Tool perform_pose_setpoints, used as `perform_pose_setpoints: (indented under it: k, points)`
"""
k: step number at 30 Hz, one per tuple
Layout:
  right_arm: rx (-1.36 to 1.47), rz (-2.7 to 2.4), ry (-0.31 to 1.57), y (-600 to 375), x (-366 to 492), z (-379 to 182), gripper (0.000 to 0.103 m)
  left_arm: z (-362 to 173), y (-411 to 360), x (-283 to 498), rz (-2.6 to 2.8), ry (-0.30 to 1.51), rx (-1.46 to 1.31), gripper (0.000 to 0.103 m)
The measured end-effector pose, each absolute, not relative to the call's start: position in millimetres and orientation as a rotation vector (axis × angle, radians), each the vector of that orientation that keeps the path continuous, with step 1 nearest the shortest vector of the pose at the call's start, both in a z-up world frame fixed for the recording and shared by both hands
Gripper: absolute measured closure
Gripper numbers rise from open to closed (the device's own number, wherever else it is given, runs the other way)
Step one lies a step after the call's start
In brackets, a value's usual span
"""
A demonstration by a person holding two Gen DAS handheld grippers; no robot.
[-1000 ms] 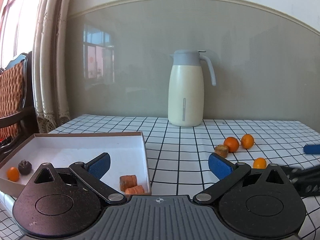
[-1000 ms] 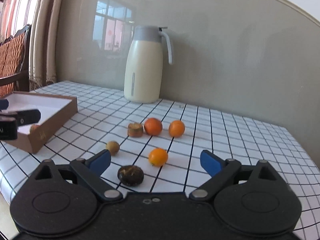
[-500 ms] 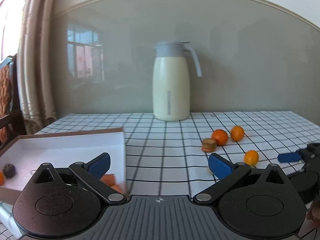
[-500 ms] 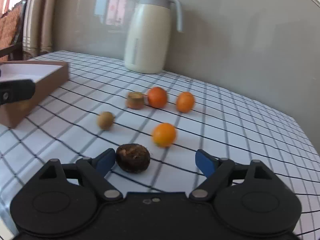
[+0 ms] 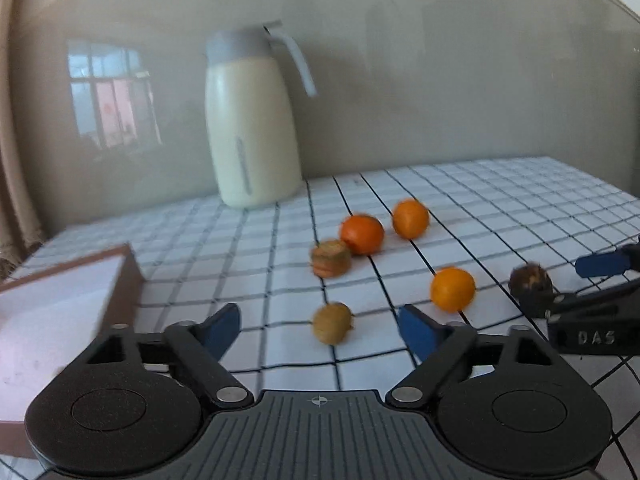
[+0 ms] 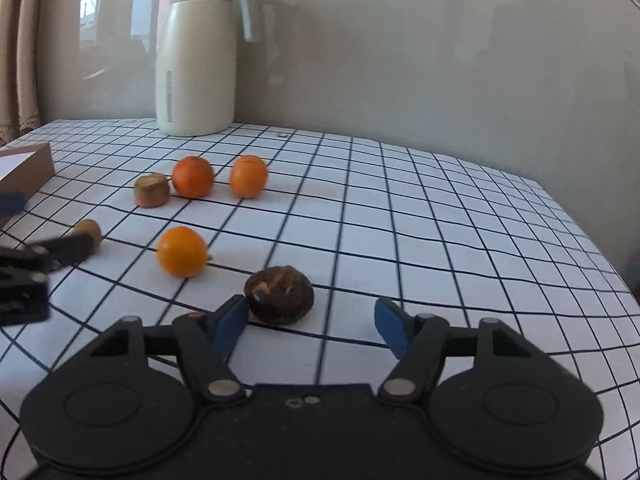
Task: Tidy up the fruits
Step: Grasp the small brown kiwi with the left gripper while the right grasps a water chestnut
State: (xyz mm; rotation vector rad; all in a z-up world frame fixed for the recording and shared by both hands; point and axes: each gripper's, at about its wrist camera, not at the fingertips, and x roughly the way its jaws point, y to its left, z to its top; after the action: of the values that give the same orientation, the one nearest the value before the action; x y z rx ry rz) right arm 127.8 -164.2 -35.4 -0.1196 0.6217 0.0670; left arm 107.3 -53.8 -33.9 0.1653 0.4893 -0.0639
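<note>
Directly ahead of us lies a table covered in a white cloth with a black grid [image 6: 400, 240], backed by a grey wall. Against that wall stands a tall cream thermos jug with a grey lid and handle [image 6: 196, 52], well behind the fruit. At the left edge sits a shallow brown cardboard box with a white inside [image 5: 60, 304].

Our left gripper [image 5: 320, 326] has its blue-tipped fingers spread apart and holds nothing; a small tan round fruit [image 5: 333, 323] lies on the cloth between them, touching neither. Our right gripper [image 6: 310, 320] is also spread wide and empty. A dark brown wrinkled fruit [image 6: 279, 294] rests on the cloth between its fingers, close against the left blue pad [image 6: 232, 322]; we cannot tell whether they touch.

Loose on the cloth beyond are three small oranges: one near the dark fruit [image 6: 183, 251], and a pair side by side farther back [image 6: 193, 176] [image 6: 248, 176]. Just left of that pair sits a short brown cylinder-shaped piece [image 6: 151, 190].
</note>
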Motion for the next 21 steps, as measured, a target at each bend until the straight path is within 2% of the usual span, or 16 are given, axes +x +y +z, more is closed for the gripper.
perform_pose_setpoints:
  k: [3,8,11,16,18,20,21]
  points:
    - [-0.103,0.083,0.622,-167,131,-34,0.049,-34,-56,111,-0.052,0.511,0.161,0.022]
    - [-0.105,0.105,0.631,-164,133,-33,0.062,-37,-48,123,-0.047,0.585,0.110,0.042]
    - [-0.103,0.111,0.635,-161,135,-33,0.066,-40,-51,132,-0.048,0.604,0.117,0.045]
    - [-0.089,0.104,0.643,-161,143,-34,0.066,-42,-53,137,-0.049,0.615,0.117,0.047]
    - [-0.080,0.101,0.644,-160,144,-34,0.067,-41,-55,138,-0.057,0.613,0.119,0.056]
    - [-0.074,0.097,0.644,-160,146,-35,0.067,-42,-58,137,-0.067,0.605,0.134,0.073]
    - [-0.072,0.097,0.644,-160,146,-35,0.067,-41,-60,135,-0.070,0.602,0.145,0.078]
